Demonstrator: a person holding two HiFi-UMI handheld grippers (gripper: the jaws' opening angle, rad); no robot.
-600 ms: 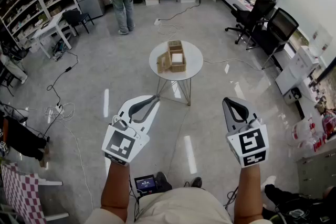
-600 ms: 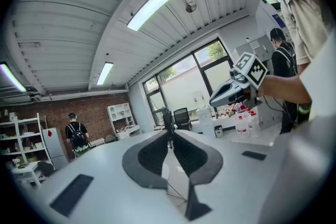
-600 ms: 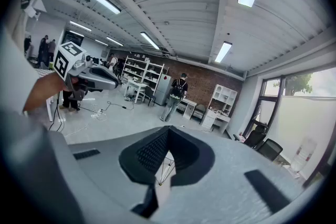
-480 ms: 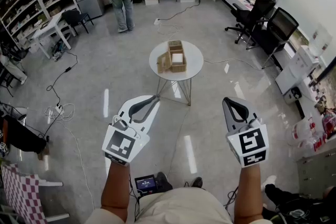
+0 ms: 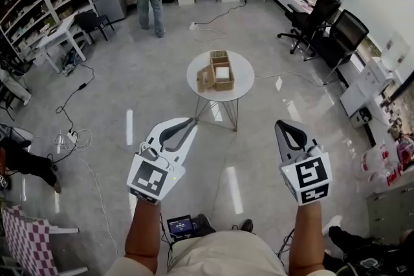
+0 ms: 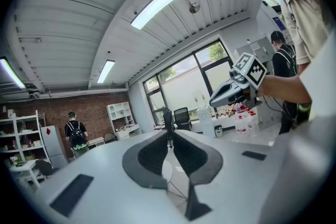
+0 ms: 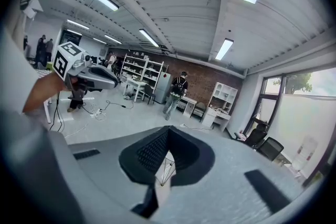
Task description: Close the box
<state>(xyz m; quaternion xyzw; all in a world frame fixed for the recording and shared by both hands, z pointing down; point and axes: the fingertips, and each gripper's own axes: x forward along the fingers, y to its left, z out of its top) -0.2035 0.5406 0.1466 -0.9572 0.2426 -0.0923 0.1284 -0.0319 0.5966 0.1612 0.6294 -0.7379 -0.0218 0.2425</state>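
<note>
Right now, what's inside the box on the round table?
The box stands open on the round table. A white patch shows inside, too small to tell whether it is an item or a lining. The walls cover anything lower down.

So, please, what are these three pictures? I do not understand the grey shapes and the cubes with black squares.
A person, no robot, holds a hand tool with two jaws in each hand: the left gripper and the right gripper. The marked cubes belong to them. The wide picture comes from a camera on the person's head, looking down. The other two come from cameras riding on each gripper, looking along its grey jaws. Both pairs of jaws are shut, nothing is held. Ahead, a round table bears an open woven box.
</note>
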